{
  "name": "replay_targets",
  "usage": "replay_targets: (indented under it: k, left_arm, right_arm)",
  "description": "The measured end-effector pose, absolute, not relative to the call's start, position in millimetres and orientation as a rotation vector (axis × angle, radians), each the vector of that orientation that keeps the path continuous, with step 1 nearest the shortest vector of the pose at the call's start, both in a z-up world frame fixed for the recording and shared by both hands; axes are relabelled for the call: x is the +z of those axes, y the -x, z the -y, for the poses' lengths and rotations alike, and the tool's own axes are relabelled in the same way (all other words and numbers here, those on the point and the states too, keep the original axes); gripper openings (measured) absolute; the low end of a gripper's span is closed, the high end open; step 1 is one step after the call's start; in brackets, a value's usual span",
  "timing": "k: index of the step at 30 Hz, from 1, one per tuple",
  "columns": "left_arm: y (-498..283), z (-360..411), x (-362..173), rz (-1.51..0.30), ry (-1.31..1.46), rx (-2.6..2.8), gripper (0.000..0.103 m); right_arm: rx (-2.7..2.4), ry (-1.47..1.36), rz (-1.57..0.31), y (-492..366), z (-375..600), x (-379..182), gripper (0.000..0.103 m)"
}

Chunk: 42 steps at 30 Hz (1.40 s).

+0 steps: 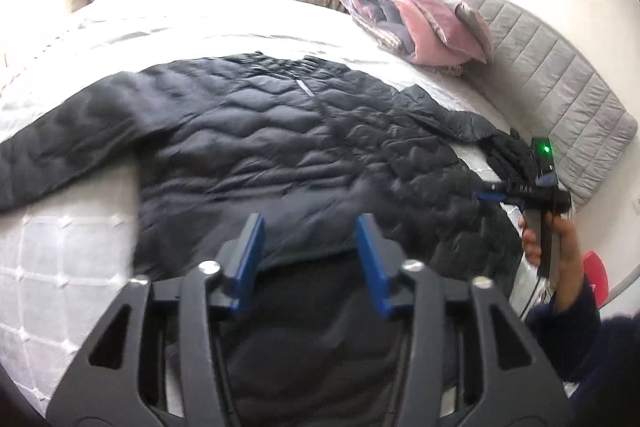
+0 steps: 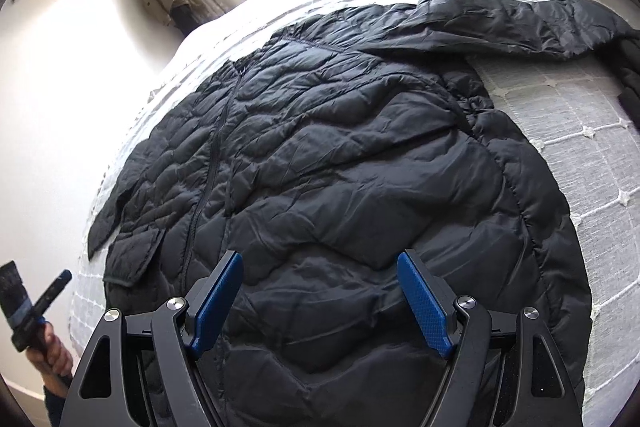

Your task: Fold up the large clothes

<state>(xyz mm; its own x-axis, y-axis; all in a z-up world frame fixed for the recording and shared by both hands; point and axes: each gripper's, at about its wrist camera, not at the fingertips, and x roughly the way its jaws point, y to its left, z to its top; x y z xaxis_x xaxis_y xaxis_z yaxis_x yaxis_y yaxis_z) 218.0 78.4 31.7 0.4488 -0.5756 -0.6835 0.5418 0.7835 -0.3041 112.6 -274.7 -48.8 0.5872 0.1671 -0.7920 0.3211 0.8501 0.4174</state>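
Left wrist view: white bed (image 1: 60,267) carries a black puffer jacket (image 1: 256,139), spread flat ahead of and beneath both pairs of fingers, sleeves out to either side. Folded pink bedding (image 1: 420,23) lies well beyond. Left gripper (image 1: 310,239) fingers released, nothing between. Right gripper (image 2: 320,291) fingers spread wide above the jacket, grasping nothing.

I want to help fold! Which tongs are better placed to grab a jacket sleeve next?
Probably the right tongs: open, low over the black puffer jacket, beside its near sleeve. The left tongs are open too.
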Motion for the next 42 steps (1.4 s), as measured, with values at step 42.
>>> replay_targets:
  k: [42]
  left_arm:
    - [-179.4, 208.7, -16.2, -1.016, 0.054, -1.087, 0.046]
  right_arm:
    - [-0.341, -1.244, -0.692, -27.9, 418.4, -62.1, 0.080]
